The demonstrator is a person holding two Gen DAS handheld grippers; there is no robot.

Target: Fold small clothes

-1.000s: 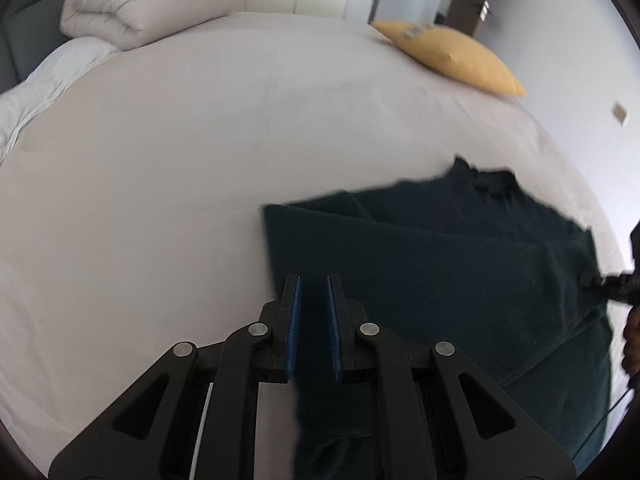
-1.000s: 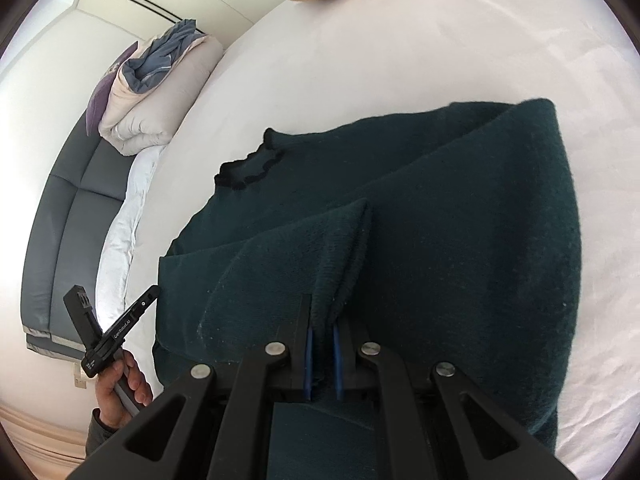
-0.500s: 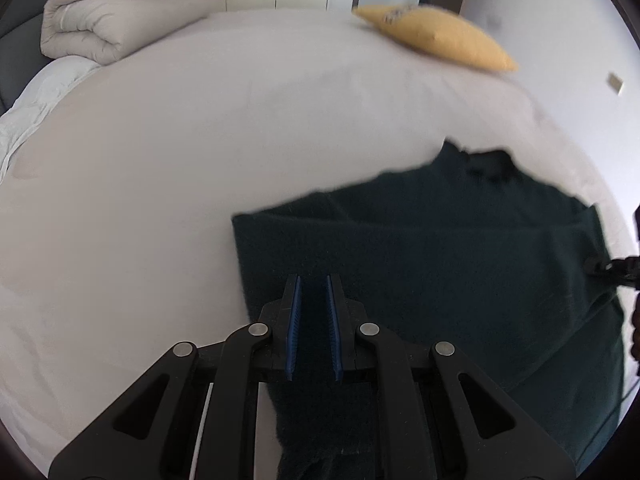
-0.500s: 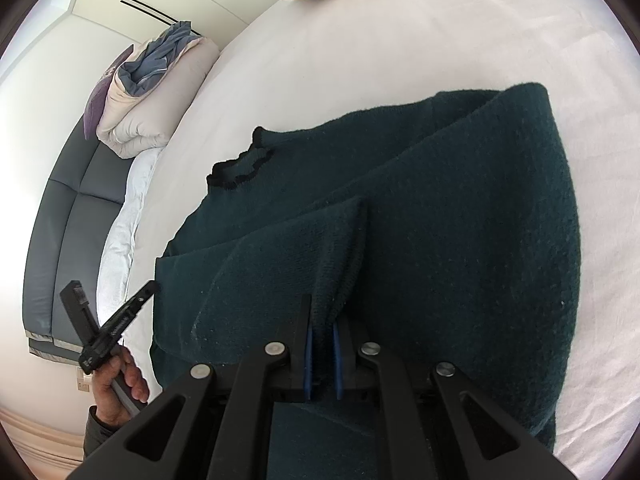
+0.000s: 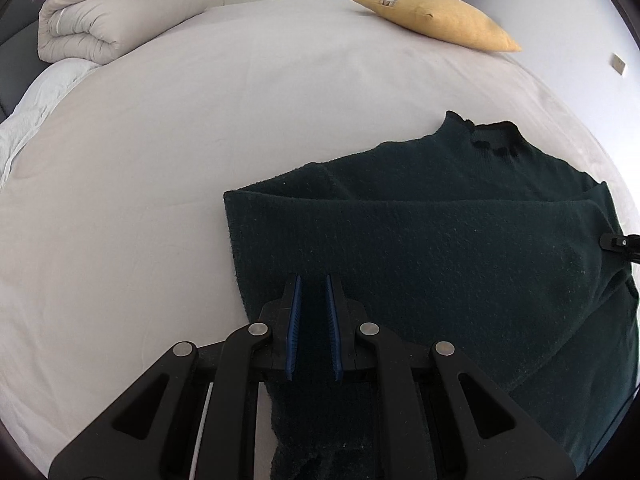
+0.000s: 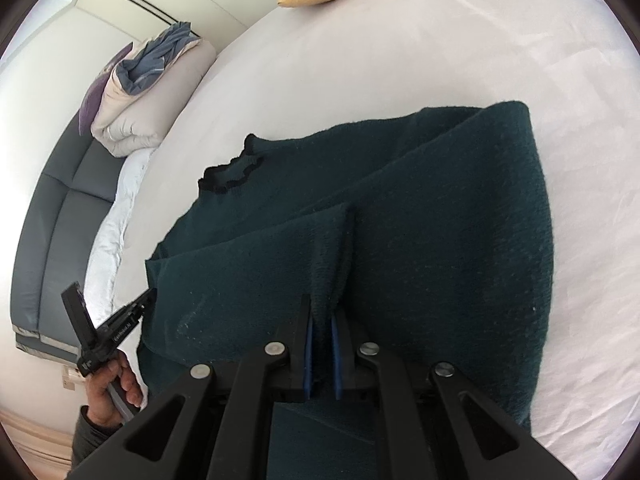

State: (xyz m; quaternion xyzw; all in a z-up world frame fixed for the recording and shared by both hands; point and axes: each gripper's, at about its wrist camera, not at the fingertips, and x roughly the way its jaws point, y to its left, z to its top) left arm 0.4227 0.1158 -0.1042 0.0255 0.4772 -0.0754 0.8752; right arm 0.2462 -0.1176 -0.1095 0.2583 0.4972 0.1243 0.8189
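A dark green knit sweater (image 5: 460, 248) lies partly folded on the white bed sheet (image 5: 200, 140), filling the 3-to-6 o'clock part of the left wrist view, its frilled collar (image 5: 490, 136) toward 1 o'clock. The left gripper (image 5: 312, 292) pinches a sweater edge between its blue pads, jaws nearly closed. The right gripper (image 6: 320, 316) likewise clamps a raised fold of knit. A yellow pillow (image 5: 436, 20) sits at 1 o'clock, a rolled duvet (image 5: 104, 20) at 10.
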